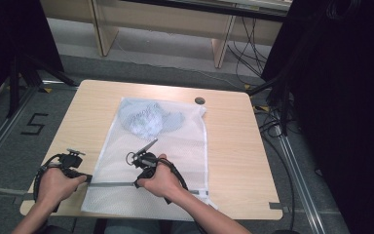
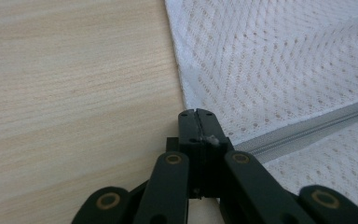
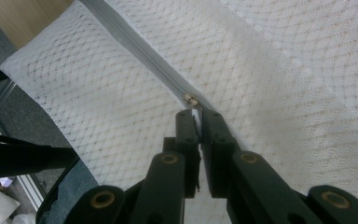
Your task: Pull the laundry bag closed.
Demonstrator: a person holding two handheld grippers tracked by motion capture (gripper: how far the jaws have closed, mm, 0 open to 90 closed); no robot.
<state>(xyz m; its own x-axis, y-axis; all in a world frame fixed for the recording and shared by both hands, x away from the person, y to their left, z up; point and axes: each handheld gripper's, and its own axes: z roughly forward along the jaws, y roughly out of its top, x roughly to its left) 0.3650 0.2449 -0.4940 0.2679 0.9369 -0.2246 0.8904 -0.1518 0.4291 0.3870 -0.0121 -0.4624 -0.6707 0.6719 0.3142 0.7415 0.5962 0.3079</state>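
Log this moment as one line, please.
left gripper: shut on mesh bag edge | right gripper: shut on zipper pull | zipper: partway

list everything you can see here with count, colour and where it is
mesh bag: 1, white, flat on the middle of the table, near edge toward the person
zipper: 1, grey, across the bag's near end
zipper pull: 1, metal, at the right claw's tips
clothes: bundle, pale blue-grey, inside the bag's far end
table: 1, light wood, centre
round disc: 1, dark, on the table by the bag's far right corner
cables: several, black, on the floor far right
left claw: 1, black, shut on the bag's left edge at the zipper end
right claw: 1, black, shut at the zipper pull
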